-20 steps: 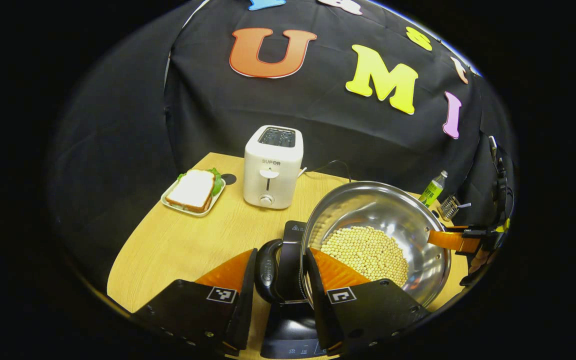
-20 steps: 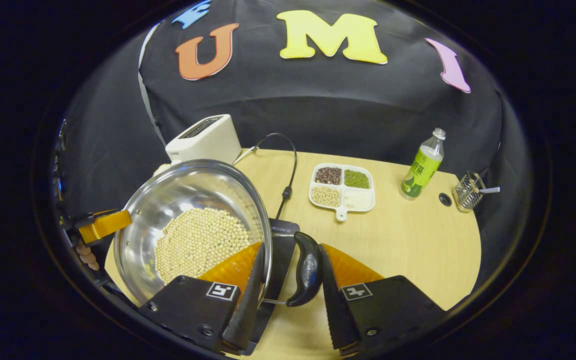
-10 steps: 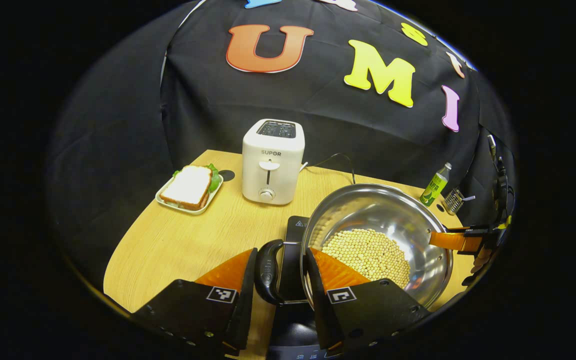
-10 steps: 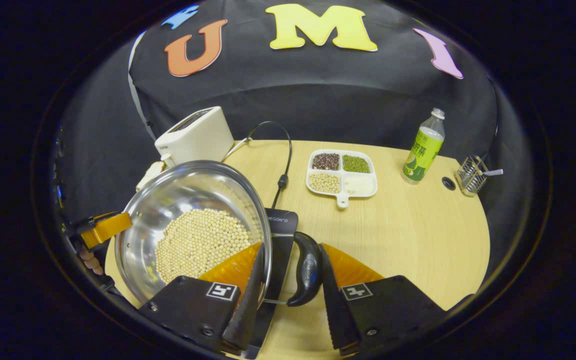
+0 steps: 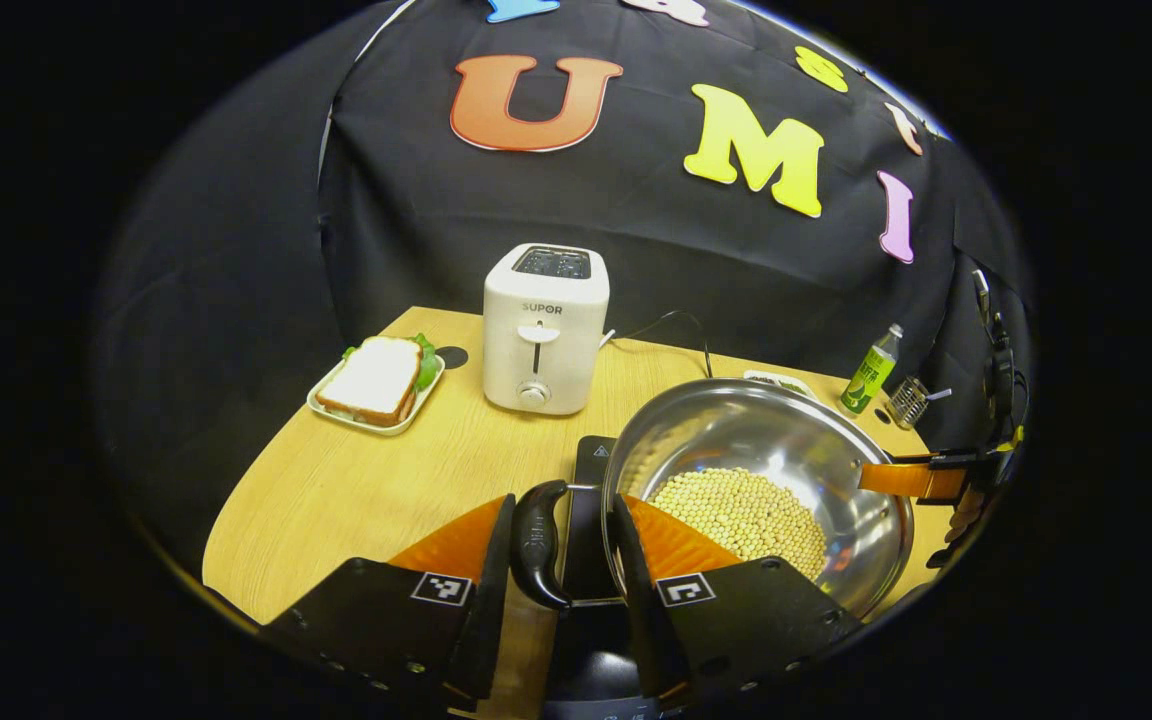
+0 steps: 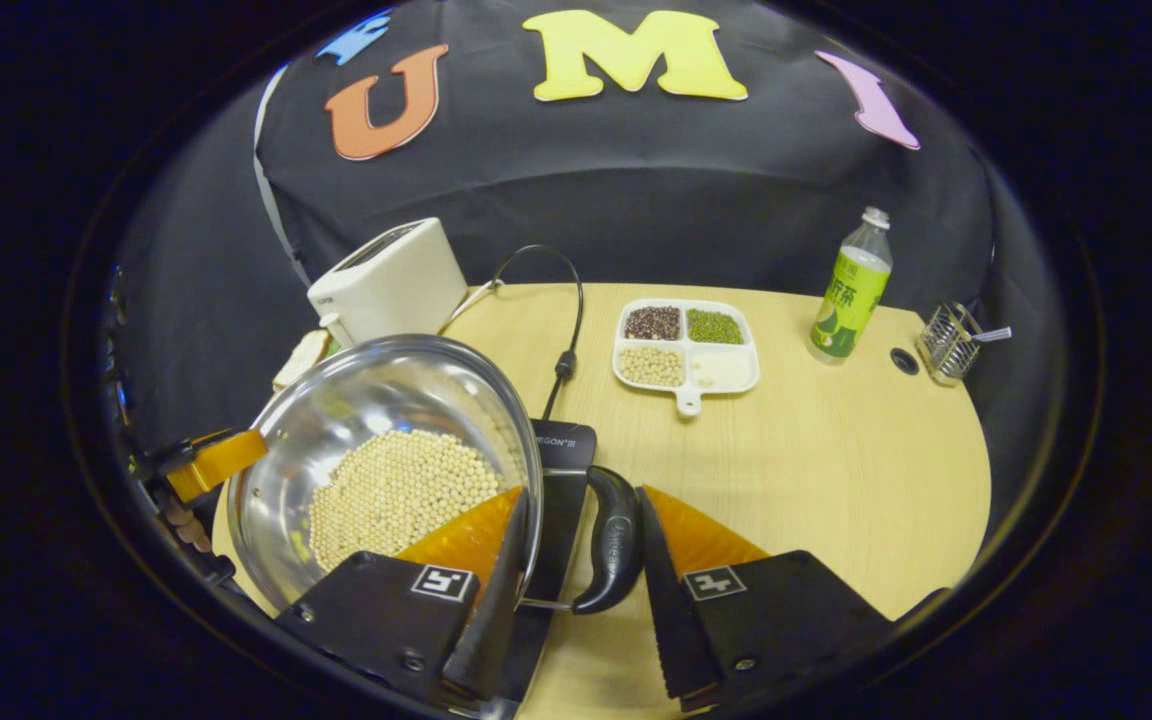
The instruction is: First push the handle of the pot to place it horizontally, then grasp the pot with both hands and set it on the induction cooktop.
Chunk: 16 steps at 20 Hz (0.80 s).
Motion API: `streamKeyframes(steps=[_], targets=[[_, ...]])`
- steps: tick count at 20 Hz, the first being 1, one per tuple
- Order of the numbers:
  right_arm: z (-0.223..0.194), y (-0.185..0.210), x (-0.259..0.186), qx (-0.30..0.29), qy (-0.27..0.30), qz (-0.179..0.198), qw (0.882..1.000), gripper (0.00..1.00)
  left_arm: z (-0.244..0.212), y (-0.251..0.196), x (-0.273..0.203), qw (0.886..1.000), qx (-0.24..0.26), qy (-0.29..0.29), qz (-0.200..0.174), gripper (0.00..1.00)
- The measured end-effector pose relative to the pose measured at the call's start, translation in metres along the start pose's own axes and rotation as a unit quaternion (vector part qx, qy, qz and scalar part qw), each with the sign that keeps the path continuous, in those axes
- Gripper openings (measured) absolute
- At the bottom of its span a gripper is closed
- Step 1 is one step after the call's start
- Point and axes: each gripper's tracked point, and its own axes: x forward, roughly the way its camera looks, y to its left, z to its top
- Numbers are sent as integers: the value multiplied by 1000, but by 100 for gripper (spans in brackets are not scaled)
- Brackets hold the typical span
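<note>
A steel pot (image 5: pixel 766 430) (image 6: pixel 376 400) holding pale beans (image 5: pixel 746 510) hangs just above the black induction cooktop (image 5: pixel 591 470) (image 6: pixel 561 450). My left gripper (image 5: pixel 564 505) is shut on the pot's left side, one finger outside the black handle (image 5: pixel 536 545) and the other inside the pot wall. On the opposite side my right gripper (image 6: pixel 584 495) is shut the same way over the other black handle (image 6: pixel 616 540). Each view also shows the far gripper's finger on the far rim.
A white toaster (image 5: pixel 544 330) and a sandwich on a plate (image 5: pixel 376 378) stand at the back left. A divided tray of grains (image 6: pixel 686 355), a green bottle (image 6: pixel 851 290), a wire rack (image 6: pixel 948 340) and a black cord (image 6: pixel 566 330) lie on the wooden table (image 6: pixel 836 480).
Both grippers keep their hold and have shifted slightly with the pot over the cooktop. The pot's rim sits a little lower in both views, and the cooktop's control panel has slid out of sight.
</note>
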Motion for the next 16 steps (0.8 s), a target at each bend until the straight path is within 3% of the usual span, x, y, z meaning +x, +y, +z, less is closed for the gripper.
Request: streamKeyframes(steps=[1, 2, 3, 6, 8, 9, 10, 11, 16], targets=[[1, 0, 0, 1, -4, 2, 1000, 63, 0, 0, 1, 1000, 3, -3, -1, 54], [1, 0, 1, 1, -7, 4, 1000, 63, 0, -1, 0, 1000, 6, -4, 0, 46], [2, 0, 1, 0, -10, 4, 1000, 63, 1, 0, 0, 1000, 10, -7, 3, 58], [3, -1, 3, 6, -22, 8, 1000, 65, -1, 5, 0, 999, 31, -12, 19, 64], [5, -1, 3, 13, -37, 16, 999, 67, -3, 6, 1, 999, 35, -15, 22, 63], [6, -4, 1, 14, -47, 14, 999, 66, -3, 6, 1, 999, 32, -16, 23, 83], [11, -6, 1, 13, -63, 16, 998, 68, -3, 6, 1, 999, 30, -18, 25, 88], [16, -6, -1, 12, -78, 19, 997, 76, -1, 6, -1, 999, 34, -26, 24, 93], [25, -8, -24, 21, -128, 44, 991, 88, 17, 0, -17, 997, 26, -65, 23, 94]])
